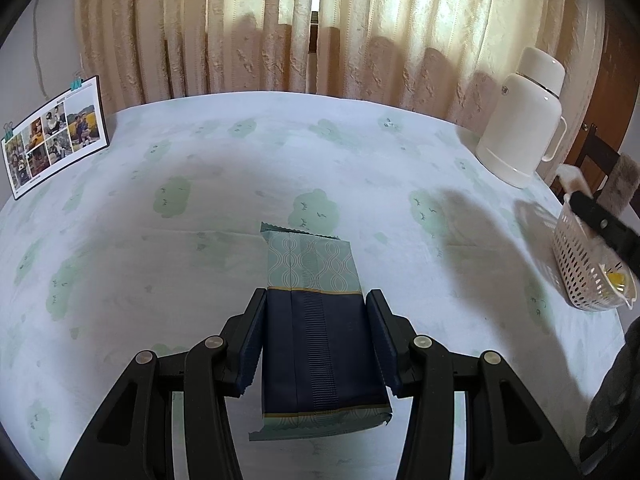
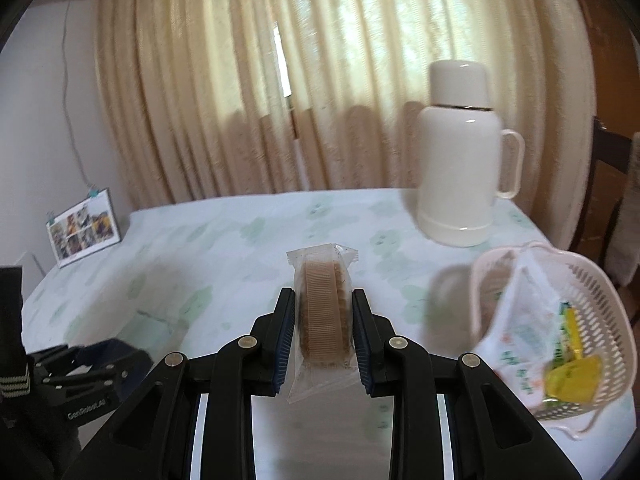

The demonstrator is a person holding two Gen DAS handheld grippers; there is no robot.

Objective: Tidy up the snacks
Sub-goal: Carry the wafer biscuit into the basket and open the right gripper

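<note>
Currently my left tongs (image 1: pixel 316 340) clamp a blue packet (image 1: pixel 316 320) at lower centre, above the worktop (image 1: pixel 160 280). My right tongs (image 2: pixel 324 336) clamp a wrapped biscuit (image 2: pixel 324 312) at centre; the basket (image 2: pixel 600 320) sits at lower right.

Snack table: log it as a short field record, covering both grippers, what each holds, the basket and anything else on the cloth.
left gripper: shut on the dark blue and pale green snack pack
right gripper: shut on the clear-wrapped wafer biscuit, held above the table
basket: white, perforated, at the right, already holding snack packets, one yellow
flask: white, upright, far right, beyond the basket
photo card: propped upright at far left
tablecloth: pale with green prints
</note>
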